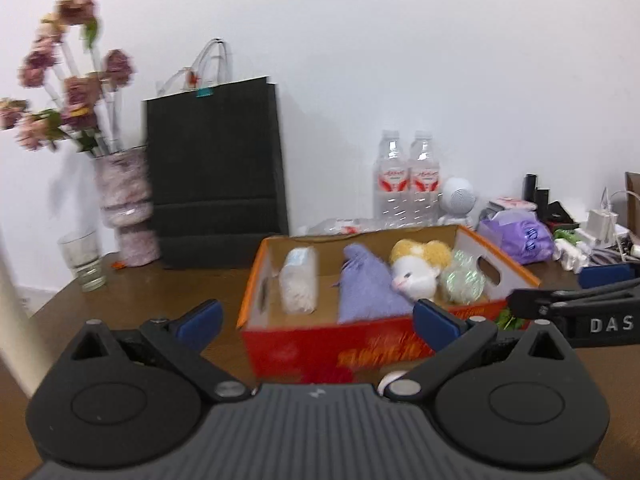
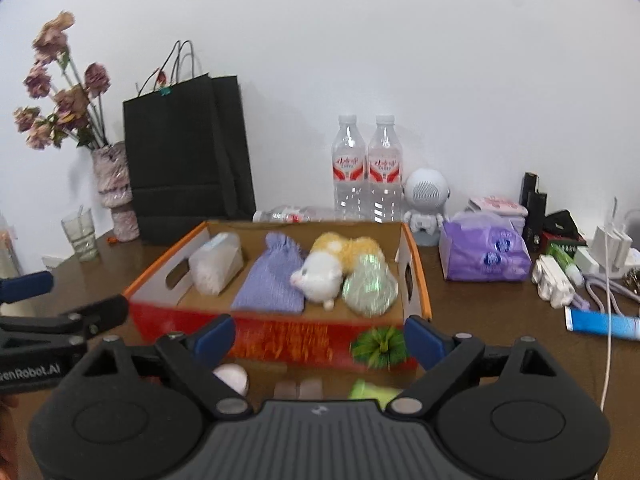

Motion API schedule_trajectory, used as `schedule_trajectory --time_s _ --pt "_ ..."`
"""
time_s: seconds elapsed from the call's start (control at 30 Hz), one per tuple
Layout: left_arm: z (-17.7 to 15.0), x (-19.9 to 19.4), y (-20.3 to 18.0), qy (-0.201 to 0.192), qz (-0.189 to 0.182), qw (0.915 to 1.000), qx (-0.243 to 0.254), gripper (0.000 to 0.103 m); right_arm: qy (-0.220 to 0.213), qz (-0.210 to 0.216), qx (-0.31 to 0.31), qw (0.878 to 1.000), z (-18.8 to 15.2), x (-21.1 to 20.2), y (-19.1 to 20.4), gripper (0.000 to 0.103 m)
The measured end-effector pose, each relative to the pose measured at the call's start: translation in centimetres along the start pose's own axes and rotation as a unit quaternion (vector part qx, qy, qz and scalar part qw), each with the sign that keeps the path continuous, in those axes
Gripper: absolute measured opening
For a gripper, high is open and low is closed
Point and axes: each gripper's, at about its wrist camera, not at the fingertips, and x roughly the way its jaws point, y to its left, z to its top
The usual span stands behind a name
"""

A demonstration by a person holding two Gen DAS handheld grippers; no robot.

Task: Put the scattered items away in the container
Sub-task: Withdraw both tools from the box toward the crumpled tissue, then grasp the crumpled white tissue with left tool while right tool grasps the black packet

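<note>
Left wrist view: the left claw (image 1: 318, 314) is spread and empty; the red-and-orange cardboard box (image 1: 360, 344) on the brown wooden tabletop (image 1: 140, 300) already holds a lilac knitted pouch (image 1: 366, 284) and a white-and-yellow plush toy (image 1: 416, 268).

Right wrist view: the right claw (image 2: 320, 338) is likewise released — a small green spiky plant (image 2: 380, 347) and a pale pink ball (image 2: 234, 376) lie before the box, seemingly not yet packed.

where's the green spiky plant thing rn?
Right wrist view: the green plant sits on the table just outside the box, against its red front wall near the right corner, left of the right gripper's right finger.

Box (image 2: 280, 332) open above; bottles (image 2: 366, 172) apparently crowd behind.
</note>
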Motion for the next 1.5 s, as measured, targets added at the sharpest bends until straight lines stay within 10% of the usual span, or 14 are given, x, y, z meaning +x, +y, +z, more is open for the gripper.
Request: schedule_trajectory --time_s 0.43,1.13,1.5 --pt "-9.1 -7.8 -0.1 0.032 -0.053 0.9977 0.027 0.103 0.057 0.006 0.040 0.998 -11.6 -6.4 0.8 0.094" --pt "-10.2 -2.7 1.9 0.133 -0.077 0.9881 -0.005 0.103 0.066 0.064 0.006 0.996 -10.5 -4.5 3.6 0.077" --pt "-10.0 -1.1 3.8 0.127 -0.075 0.9877 -0.051 0.041 0.068 0.100 -0.044 0.992 -5.7 3.2 6.3 0.051"
